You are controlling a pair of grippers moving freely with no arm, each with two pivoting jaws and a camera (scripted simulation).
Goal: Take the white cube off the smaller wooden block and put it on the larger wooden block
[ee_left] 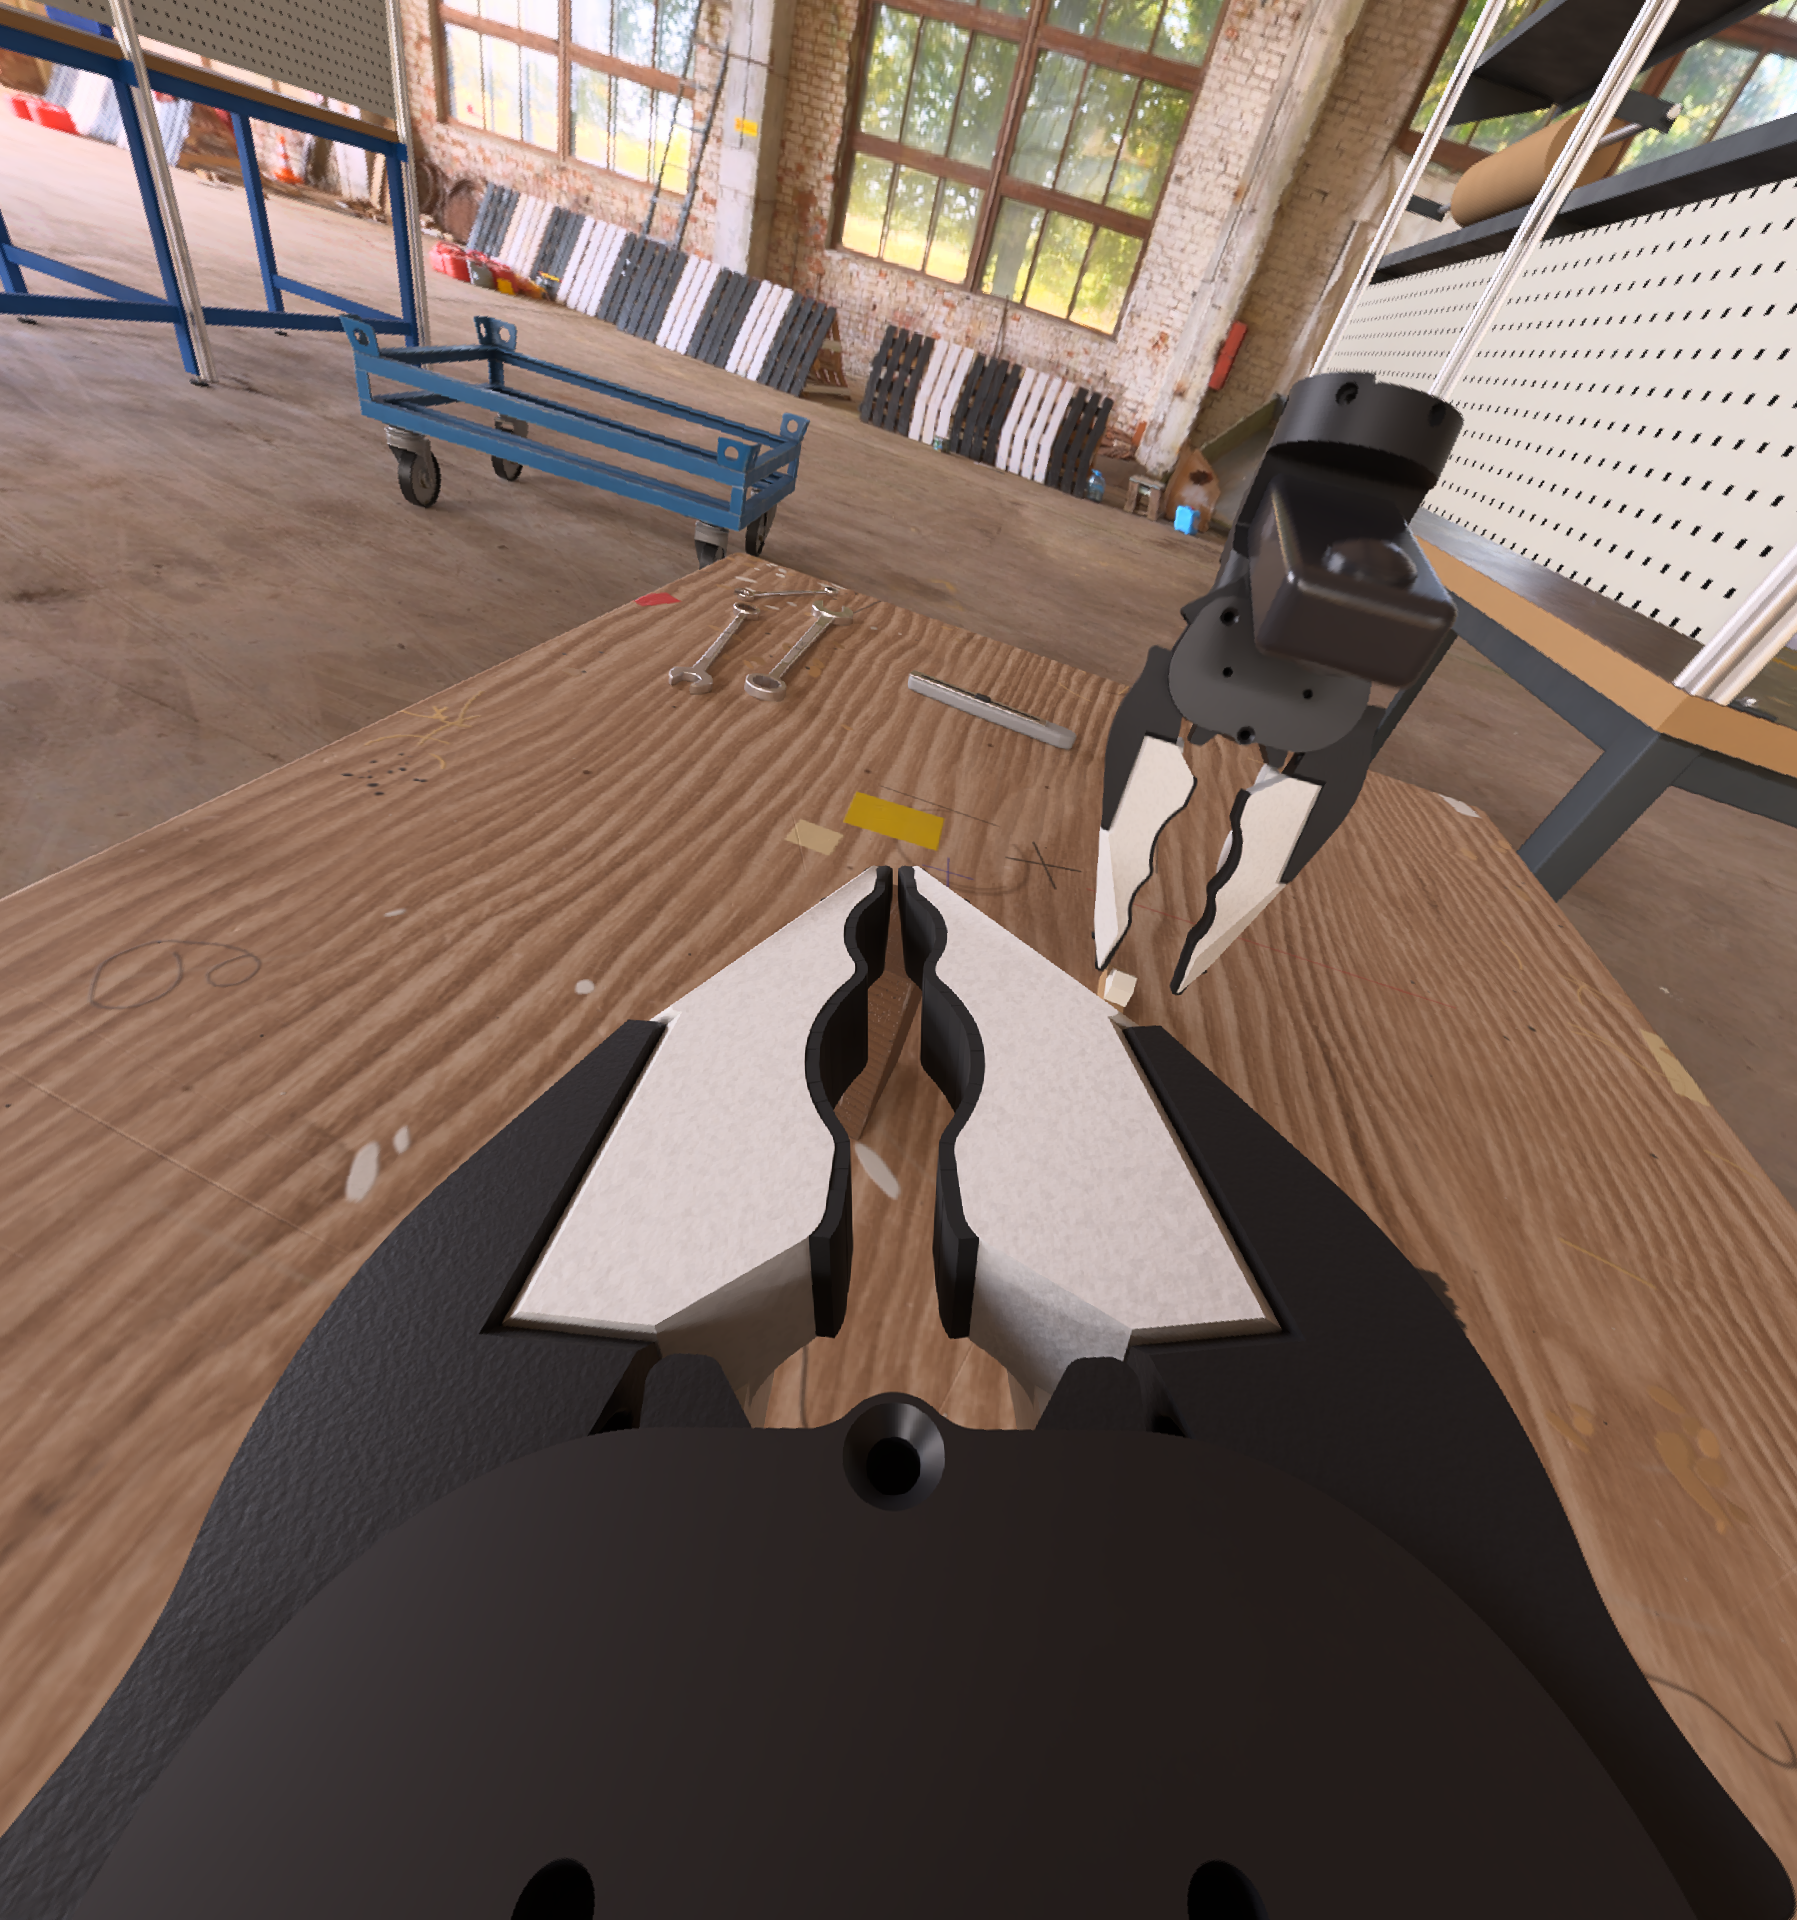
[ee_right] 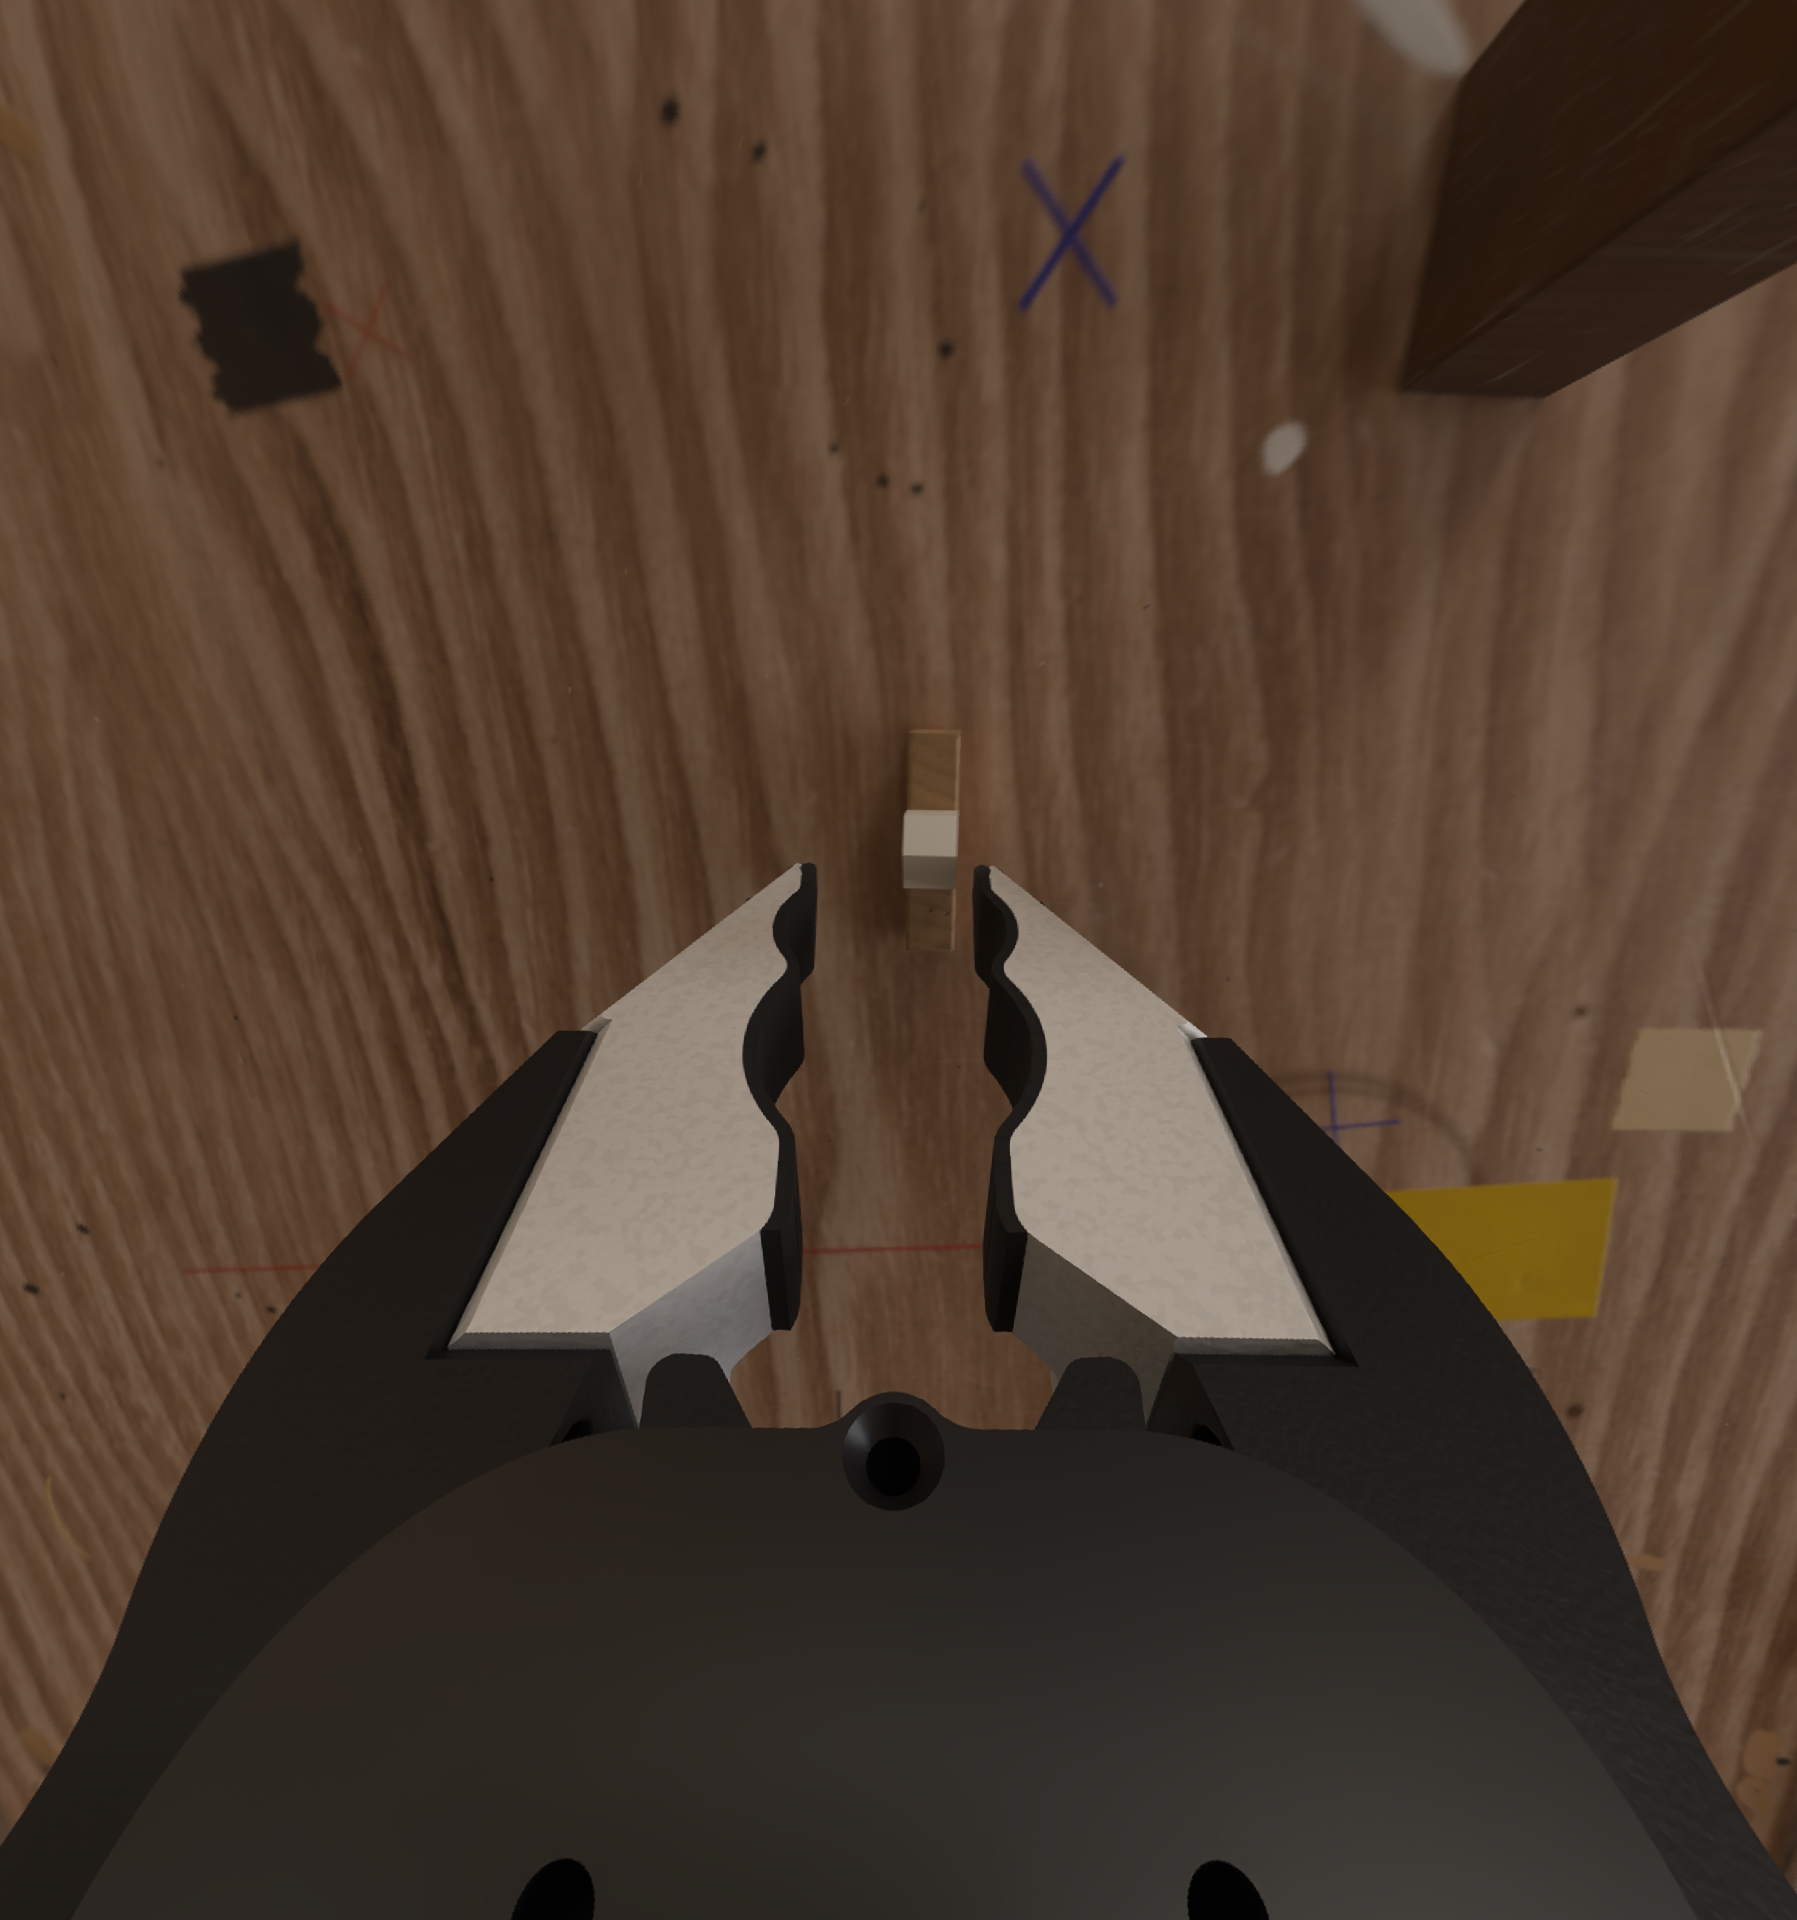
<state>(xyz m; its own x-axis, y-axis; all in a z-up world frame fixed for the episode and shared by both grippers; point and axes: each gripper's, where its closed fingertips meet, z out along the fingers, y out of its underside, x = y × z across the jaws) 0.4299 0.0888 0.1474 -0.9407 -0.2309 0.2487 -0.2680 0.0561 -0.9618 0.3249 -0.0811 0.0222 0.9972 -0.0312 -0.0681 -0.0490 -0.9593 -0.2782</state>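
Note:
In the right wrist view a small white cube (ee_right: 930, 850) sits on a thin light wooden block (ee_right: 933, 774) lying on the wooden table (ee_right: 458, 727). My right gripper (ee_right: 896, 878) is open, pointing down, its tips above and to either side of the cube, not touching it. A larger dark wooden block (ee_right: 1642, 187) lies at the upper right. In the left wrist view the right gripper (ee_left: 1148, 971) hovers over the cube (ee_left: 1119, 987). My left gripper (ee_left: 892, 881) is shut and empty, low over the table; the dark block (ee_left: 883, 1029) shows through its finger gap.
Two wrenches (ee_left: 748, 649) and a metal bar (ee_left: 987, 710) lie near the table's far edge. Yellow tape (ee_left: 894, 821) and beige tape (ee_right: 1683, 1081) are stuck flat on the top. A blue cart (ee_left: 572, 426) stands on the floor beyond, and a pegboard bench (ee_left: 1642, 416) on the right.

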